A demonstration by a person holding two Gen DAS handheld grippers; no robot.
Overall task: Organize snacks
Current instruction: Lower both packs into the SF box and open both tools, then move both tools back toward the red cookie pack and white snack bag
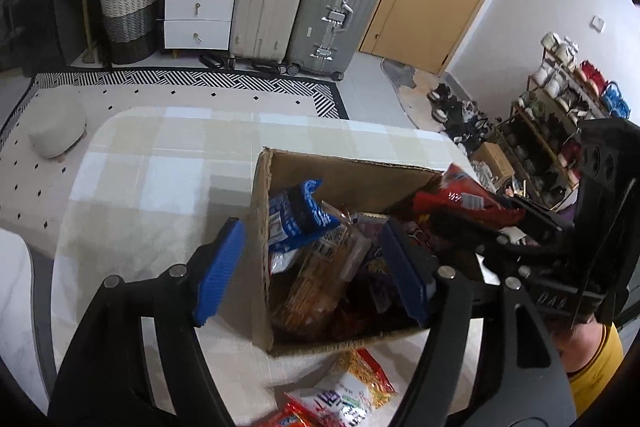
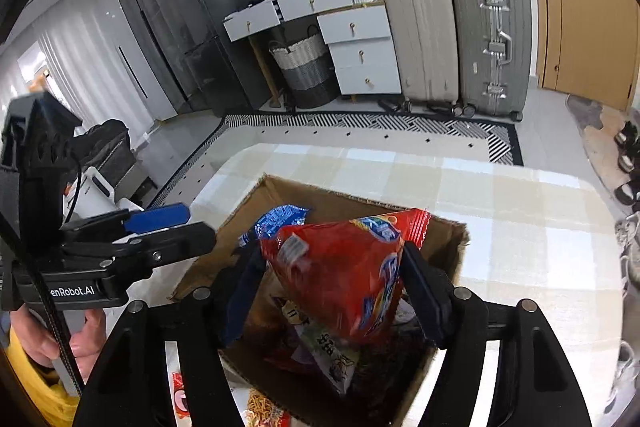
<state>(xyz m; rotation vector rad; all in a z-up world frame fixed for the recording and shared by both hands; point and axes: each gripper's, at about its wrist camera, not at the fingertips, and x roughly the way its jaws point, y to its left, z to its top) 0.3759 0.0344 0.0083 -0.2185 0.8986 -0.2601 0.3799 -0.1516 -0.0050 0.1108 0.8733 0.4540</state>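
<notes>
While your right tongs (image 2: 328, 291) pinch the red snack bag (image 2: 344, 267) above the cardboard box (image 2: 452, 239), your left tongs (image 1: 310, 271) gape empty over its near-left wall. Most snacks sit inside; a few packets (image 1: 348, 391) on the desk (image 1: 160, 167) beside it remain.

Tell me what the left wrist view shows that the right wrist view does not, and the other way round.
Only the left wrist view shows the shoe rack by the wall and the round grey cushion on the rug. Only the right wrist view shows the dark fridge and the white curtain. Both show the cardboard box of snacks on the checked tablecloth, the red snack bag between the right gripper fingers, the blue packet and two suitcases.
</notes>
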